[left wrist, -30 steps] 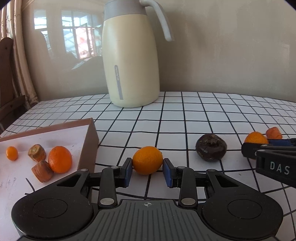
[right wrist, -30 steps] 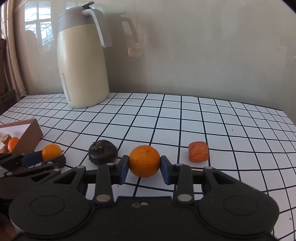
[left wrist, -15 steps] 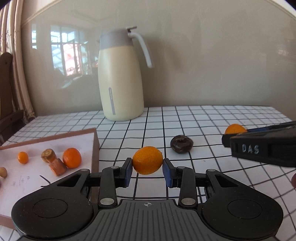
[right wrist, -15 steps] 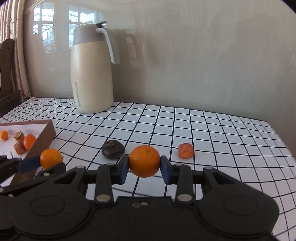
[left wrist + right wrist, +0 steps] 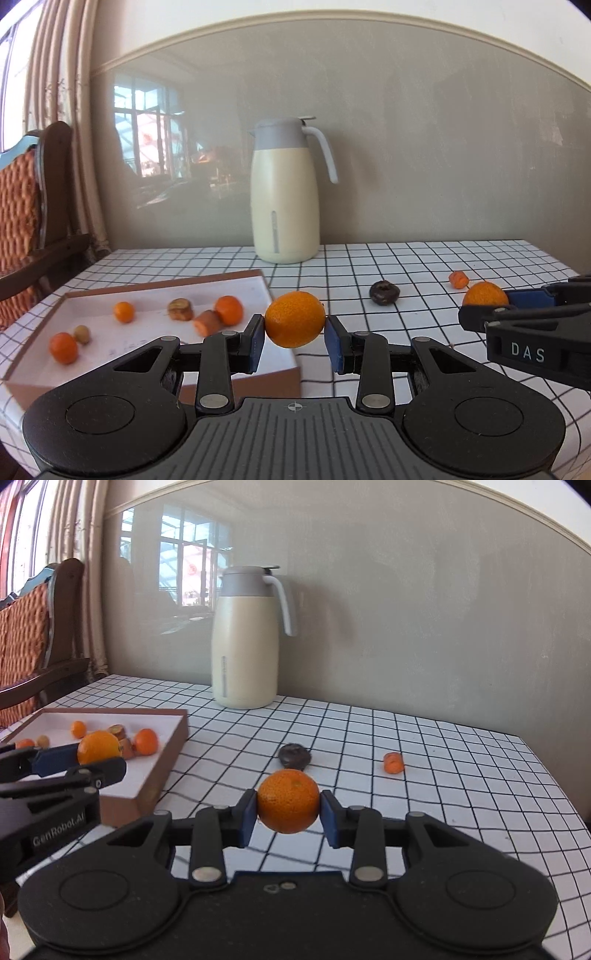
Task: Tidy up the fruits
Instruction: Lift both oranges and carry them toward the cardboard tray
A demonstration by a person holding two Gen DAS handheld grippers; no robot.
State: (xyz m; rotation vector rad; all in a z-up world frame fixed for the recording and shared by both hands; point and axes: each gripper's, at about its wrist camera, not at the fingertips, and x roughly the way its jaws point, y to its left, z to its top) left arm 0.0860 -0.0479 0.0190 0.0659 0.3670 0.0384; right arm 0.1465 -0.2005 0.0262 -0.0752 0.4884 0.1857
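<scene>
Oranges: left gripper (image 5: 295, 334) fingers clamp one (image 5: 295, 319), right gripper (image 5: 288, 814) another (image 5: 288, 800); tray (image 5: 258, 276) wall below, dark fruit (image 5: 293, 756) beyond.

Glossy grey-beige wall panel (image 5: 424, 147) fills the frame centre, reflecting a bright window (image 5: 136, 122) at upper left. Beige curtain (image 5: 59, 110) hangs at far left. Dark wooden chair (image 5: 40, 635) with orange woven cushion, left edge. Daylight.

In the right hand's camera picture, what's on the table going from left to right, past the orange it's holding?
Brown tray → cream thermos jug → dark round fruit → carrot piece.
</scene>
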